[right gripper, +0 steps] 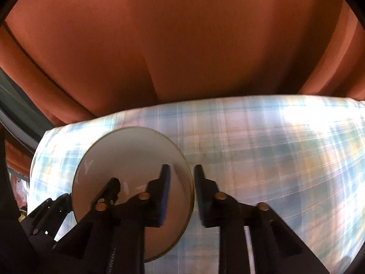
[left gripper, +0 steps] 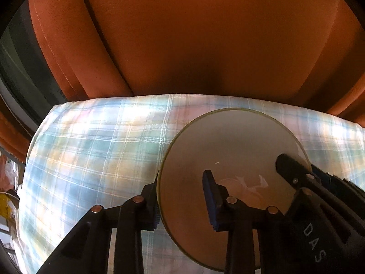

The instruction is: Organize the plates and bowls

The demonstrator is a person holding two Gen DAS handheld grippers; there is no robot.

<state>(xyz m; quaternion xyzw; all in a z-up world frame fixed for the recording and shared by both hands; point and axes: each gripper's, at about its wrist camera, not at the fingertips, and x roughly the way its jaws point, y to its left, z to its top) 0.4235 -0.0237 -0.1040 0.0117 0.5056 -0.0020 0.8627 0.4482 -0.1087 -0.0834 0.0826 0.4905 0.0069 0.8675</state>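
A: Start with the left hand-held gripper [left gripper: 183, 197]. What is it doing?

B: Its jaws straddle the left rim of the plate [left gripper: 230, 159], one finger outside the edge, one over the plate's face. They look close on the rim, but whether they actually pinch it I cannot tell.

A: And the right hand-held gripper [right gripper: 182, 194]?

B: Same on the opposite side. It brackets the plate's [right gripper: 127, 159] right rim, one finger over the face, one just outside. A thin gap seems to show beside the outer finger, so again I cannot tell if it grips.

A: Where is the plate itself?

B: Between the two tools, above or resting on a plaid cloth [left gripper: 95, 150] that covers the table. Contact underneath is hidden. Far behind hangs an orange curtain [left gripper: 182, 45].

A: How far along would you judge the job?

B: Early or midway. No stack and no sorted group shows; this plate has yet to reach a resting spot.

A: Count?

B: One plate, no bowls in view, two tools.
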